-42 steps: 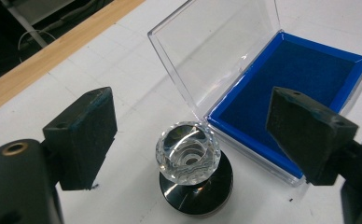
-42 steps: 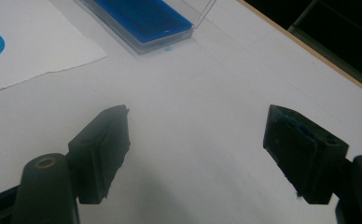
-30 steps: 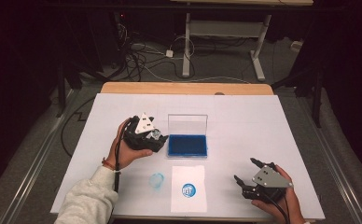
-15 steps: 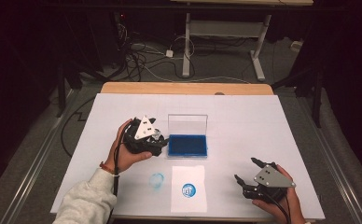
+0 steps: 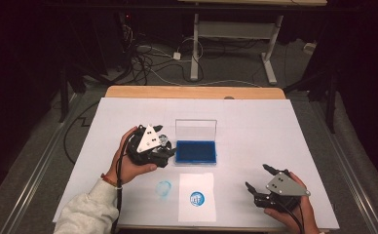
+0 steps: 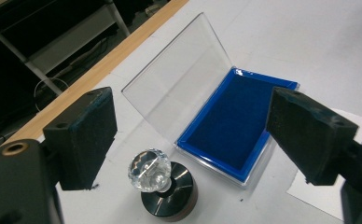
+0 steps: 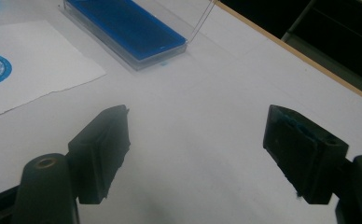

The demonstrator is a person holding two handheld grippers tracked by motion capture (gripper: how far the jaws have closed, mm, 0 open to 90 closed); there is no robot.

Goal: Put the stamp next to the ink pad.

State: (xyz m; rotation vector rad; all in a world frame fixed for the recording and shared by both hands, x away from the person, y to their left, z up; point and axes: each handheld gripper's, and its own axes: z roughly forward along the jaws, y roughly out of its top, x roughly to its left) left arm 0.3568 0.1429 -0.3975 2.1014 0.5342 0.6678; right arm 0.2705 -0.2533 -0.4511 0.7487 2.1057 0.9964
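One stamp [image 6: 163, 179], crystal knob on a dark round base, just beside the ink pad [image 6: 233, 128]. Hard, slippery, chippable; I'd grip the base. My left tongs [image 6: 193, 135] gape empty above; right tongs [image 7: 207, 154] likewise apart.

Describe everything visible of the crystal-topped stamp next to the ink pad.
The stamp has a round, dark, metallic-looking base topped by a clear faceted knob like cut glass. It stands upright on the white table sheet, just beside the open blue ink pad case, apart from it. The left hand-held gripper hangs over it with jaws open; neither pad touches it. In the high view it sits at the gripper's tip.
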